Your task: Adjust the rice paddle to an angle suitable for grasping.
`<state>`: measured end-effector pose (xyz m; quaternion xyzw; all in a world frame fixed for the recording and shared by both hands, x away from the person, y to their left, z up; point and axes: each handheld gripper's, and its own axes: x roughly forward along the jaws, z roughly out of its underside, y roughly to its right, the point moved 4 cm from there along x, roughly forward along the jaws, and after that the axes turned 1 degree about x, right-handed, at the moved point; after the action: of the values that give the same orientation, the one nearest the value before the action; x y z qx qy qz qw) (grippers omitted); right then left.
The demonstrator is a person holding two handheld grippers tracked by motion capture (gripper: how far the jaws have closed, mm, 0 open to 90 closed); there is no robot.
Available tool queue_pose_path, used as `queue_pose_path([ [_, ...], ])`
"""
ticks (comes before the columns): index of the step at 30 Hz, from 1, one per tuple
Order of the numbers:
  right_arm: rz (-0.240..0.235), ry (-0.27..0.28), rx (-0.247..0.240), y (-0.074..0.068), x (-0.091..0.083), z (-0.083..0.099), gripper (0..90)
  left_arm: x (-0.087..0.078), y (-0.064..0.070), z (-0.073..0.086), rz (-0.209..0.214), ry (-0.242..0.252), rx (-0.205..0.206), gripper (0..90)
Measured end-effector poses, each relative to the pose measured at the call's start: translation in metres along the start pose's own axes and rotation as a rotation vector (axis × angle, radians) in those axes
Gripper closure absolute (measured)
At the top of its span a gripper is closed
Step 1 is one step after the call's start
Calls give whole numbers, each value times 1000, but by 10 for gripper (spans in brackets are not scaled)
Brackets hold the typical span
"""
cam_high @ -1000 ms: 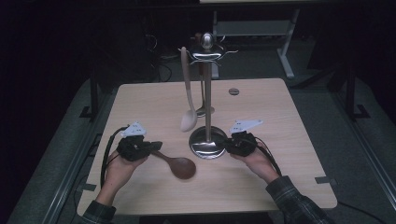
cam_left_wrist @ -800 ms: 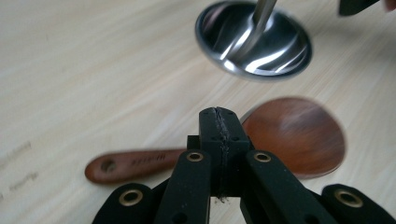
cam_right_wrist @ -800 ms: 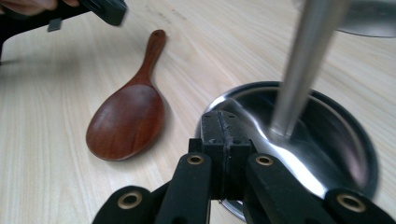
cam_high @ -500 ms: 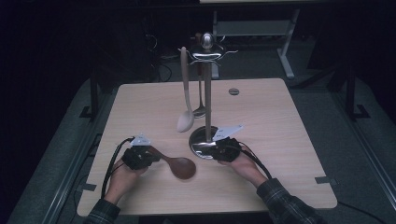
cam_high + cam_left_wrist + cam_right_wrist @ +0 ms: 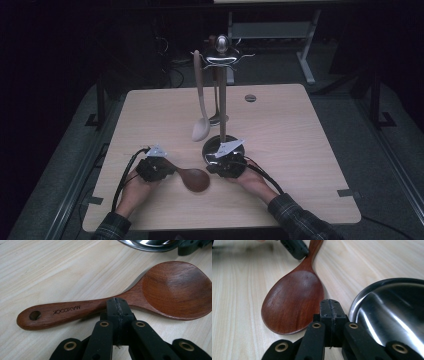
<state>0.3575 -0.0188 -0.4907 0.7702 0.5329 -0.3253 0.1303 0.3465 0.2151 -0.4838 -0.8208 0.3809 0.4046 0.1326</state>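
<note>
A dark wooden spoon [image 5: 194, 179] lies flat on the table, bowl up, its handle [image 5: 57, 313] stamped MAXCOOK and pointing left. My left gripper [image 5: 166, 170] is shut with nothing between its jaws, its tip [image 5: 117, 305] right against the spoon's neck. From the other side, my right gripper [image 5: 216, 169] is also shut and holds nothing, its tip [image 5: 330, 307] between the spoon's bowl [image 5: 292, 300] and the stand's shiny round base [image 5: 392, 312]. The left gripper's tip [image 5: 294, 248] rests by the handle in the right gripper view.
A metal utensil stand [image 5: 222, 105] rises from its base [image 5: 215, 150] at the table's middle. A pale spoon [image 5: 201, 129] and another utensil [image 5: 218, 119] hang from it. A small round disc [image 5: 250, 98] lies at the back of the table [image 5: 300, 150].
Both grippers have moved inward and nearer to me, closing in on the dark spoon from either side. The spoon has stayed where it was.
</note>
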Motion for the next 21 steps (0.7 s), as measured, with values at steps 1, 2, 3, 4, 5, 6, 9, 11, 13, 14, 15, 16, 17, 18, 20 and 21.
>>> queue_pose_path([
  [1, 3, -6, -15, 1, 1, 1, 900, 0, 0, 0, 3, 2, -4, 900],
  [2, -9, -8, -4, -1, 3, 1, 900, 0, 0, 0, 7, 5, -8, 900],
  [3, -10, -15, -10, -2, 4, 2, 900, 0, -1, 0, 9, 4, -11, 900],
  [4, -14, -18, -13, -2, 5, 2, 900, 0, -2, 0, 9, 4, -5, 900],
  [5, -16, -22, -18, -3, 6, 3, 900, 0, -2, 0, 10, 4, -9, 900],
  [6, -16, -23, -21, -3, 6, 3, 900, 1, -2, 0, 10, 6, -14, 900],
  [9, -30, -24, -20, -6, 7, 3, 900, 1, -2, 0, 10, 8, -18, 900],
  [11, -42, -24, -25, -8, 7, 3, 900, 0, -3, -1, 10, 7, -15, 900],
  [13, -55, -24, -33, -10, 8, 4, 900, 1, -4, -1, 8, 8, -15, 900],
  [14, -60, -27, -41, -12, 9, 4, 900, 1, -4, -1, 7, 8, -15, 900],
  [15, -69, -24, -45, -13, 9, 3, 900, 1, -5, -1, 4, 7, -12, 900],
  [16, -74, -26, -46, -15, 10, 3, 900, 1, -5, -1, 5, 7, -16, 900],
  [17, -81, -25, -48, -17, 11, 3, 900, 1, -6, -2, 6, 10, -20, 900],
  [18, -88, -25, -50, -18, 11, 3, 900, 1, -6, -2, 4, 10, -18, 900],
  [20, -100, -25, -52, -22, 13, 3, 900, 2, -7, -2, 2, 9, -19, 900],
  [21, -110, -23, -49, -23, 14, 2, 900, 2, -8, -3, 3, 10, -18, 900],
])
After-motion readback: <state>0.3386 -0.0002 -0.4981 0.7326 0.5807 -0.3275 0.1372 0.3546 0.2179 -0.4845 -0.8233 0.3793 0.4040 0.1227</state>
